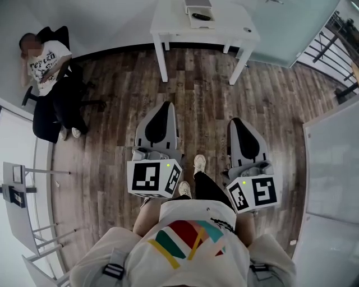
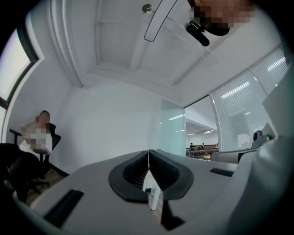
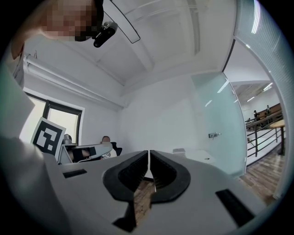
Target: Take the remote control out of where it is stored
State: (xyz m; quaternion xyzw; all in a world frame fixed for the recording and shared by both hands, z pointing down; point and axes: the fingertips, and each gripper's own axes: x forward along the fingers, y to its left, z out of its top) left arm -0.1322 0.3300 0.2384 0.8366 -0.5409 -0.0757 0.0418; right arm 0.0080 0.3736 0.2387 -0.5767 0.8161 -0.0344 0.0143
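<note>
- The left tongs (image 1: 166,105) are closed: in the left gripper view their 2 black pads (image 2: 138,170) meet along 1 seam, and nothing is between them.
- The right tongs (image 1: 235,121) are closed too; in the right gripper view the jaws press together and hold nothing.
- Both tongs are held level, side by side, above the wood floor (image 1: 207,95) and well short of the desk (image 1: 230,29).
- The white desk stands ahead, by the wall.
- A small white tray (image 1: 194,22) sits on the desk near its far edge.
- A dark thing (image 1: 203,17) lies in the tray; it is too small to tell whether it is the remote.
- No view shows the remote plainly.
- A low box (image 1: 198,4) stands just behind the tray; what it holds cannot be seen.
- A person (image 1: 51,73) sits on a black chair (image 1: 42,120) by the left wall, well apart from the desk.
</note>
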